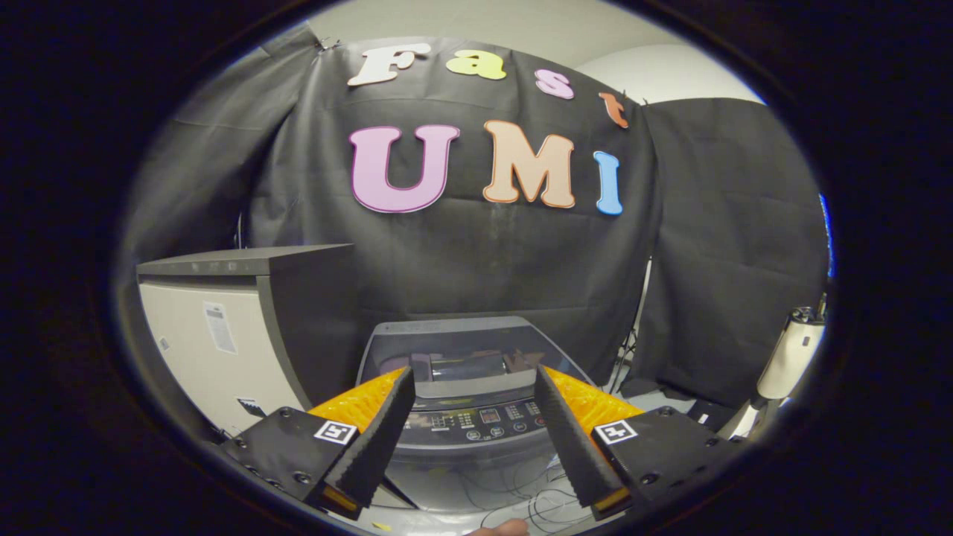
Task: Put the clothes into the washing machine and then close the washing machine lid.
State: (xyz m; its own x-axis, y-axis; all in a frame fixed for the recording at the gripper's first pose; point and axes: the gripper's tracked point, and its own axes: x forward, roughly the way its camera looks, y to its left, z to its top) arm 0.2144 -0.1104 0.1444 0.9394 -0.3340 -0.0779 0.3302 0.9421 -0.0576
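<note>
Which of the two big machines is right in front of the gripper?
The washing machine, the low one with the button panel, sits straight ahead between the open gripper fingers, which hold nothing. The taller pale cabinet stands off to its side.

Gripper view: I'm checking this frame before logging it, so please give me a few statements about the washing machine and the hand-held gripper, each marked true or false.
1. The hand-held gripper is open, with nothing between its fingers. True.
2. The washing machine stands ahead of the fingers, its control panel seen between them. True.
3. The washing machine lid is propped upright. False: it lies flat and shut.
4. A garment is clamped between the fingers. False: they hold nothing.
5. A light cabinet with a dark top stands left of the machine. True.
6. The gripper's fingers press on the lid. False: they are apart from it.
</note>
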